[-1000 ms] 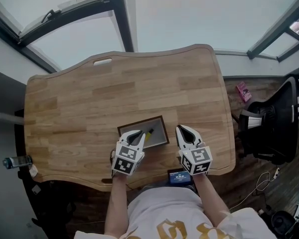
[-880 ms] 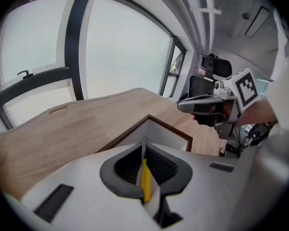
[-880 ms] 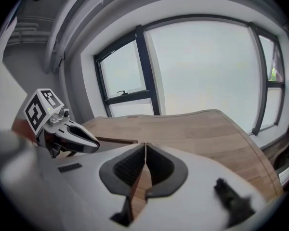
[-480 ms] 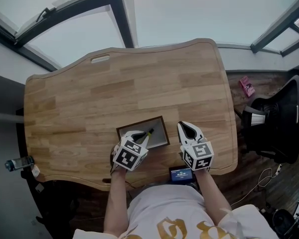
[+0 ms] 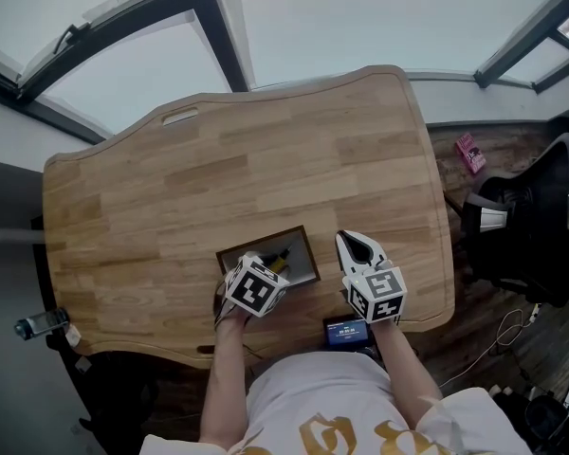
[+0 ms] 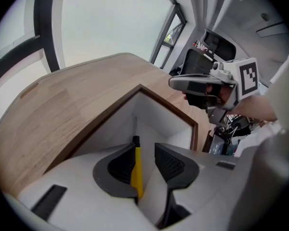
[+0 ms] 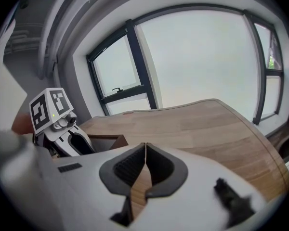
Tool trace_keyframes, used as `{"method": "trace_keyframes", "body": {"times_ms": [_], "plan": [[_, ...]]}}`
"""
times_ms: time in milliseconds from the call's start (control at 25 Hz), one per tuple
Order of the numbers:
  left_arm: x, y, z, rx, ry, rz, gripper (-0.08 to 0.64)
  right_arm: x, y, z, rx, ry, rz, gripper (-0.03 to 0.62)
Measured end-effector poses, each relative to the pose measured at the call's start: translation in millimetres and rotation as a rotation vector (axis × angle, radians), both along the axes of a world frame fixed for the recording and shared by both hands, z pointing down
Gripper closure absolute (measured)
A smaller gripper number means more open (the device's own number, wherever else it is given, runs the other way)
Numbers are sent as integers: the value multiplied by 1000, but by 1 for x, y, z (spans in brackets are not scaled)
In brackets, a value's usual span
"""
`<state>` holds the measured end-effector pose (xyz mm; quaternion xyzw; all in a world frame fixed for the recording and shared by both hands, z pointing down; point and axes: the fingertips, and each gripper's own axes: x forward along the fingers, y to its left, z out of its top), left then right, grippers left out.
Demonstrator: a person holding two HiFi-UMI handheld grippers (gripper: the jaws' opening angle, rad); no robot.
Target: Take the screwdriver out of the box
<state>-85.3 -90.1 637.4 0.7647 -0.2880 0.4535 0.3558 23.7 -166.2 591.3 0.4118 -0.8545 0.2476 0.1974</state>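
The left gripper (image 6: 145,153) dips into the box (image 5: 266,239) by the table's (image 5: 266,150) 6 o'clock edge. Its jaws have just been opening and sit loose around the yellow screwdriver (image 6: 136,170). The right gripper (image 7: 145,150), at the box's 3 o'clock, is squeezed shut on nothing. Bare wood lies toward 12 o'clock.

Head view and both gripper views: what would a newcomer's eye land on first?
The left gripper is tipped down into the white-lined box at the near edge of the wooden table. Its jaws have just been opening, and the yellow-handled screwdriver lies between them, not clamped. Just to its right, the right gripper hovers over the table, shut and empty.
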Motion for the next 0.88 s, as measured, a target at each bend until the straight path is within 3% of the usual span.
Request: {"method": "trace_keyframes", "body": {"times_ms": [200,880], "plan": [[0,6,11,-63,-45,-7,416,2,-8,3,0,0,-4,560],[-5,4,33,-133,-127,-29,385,13,-9,15,-33,-12,13,560]]}}
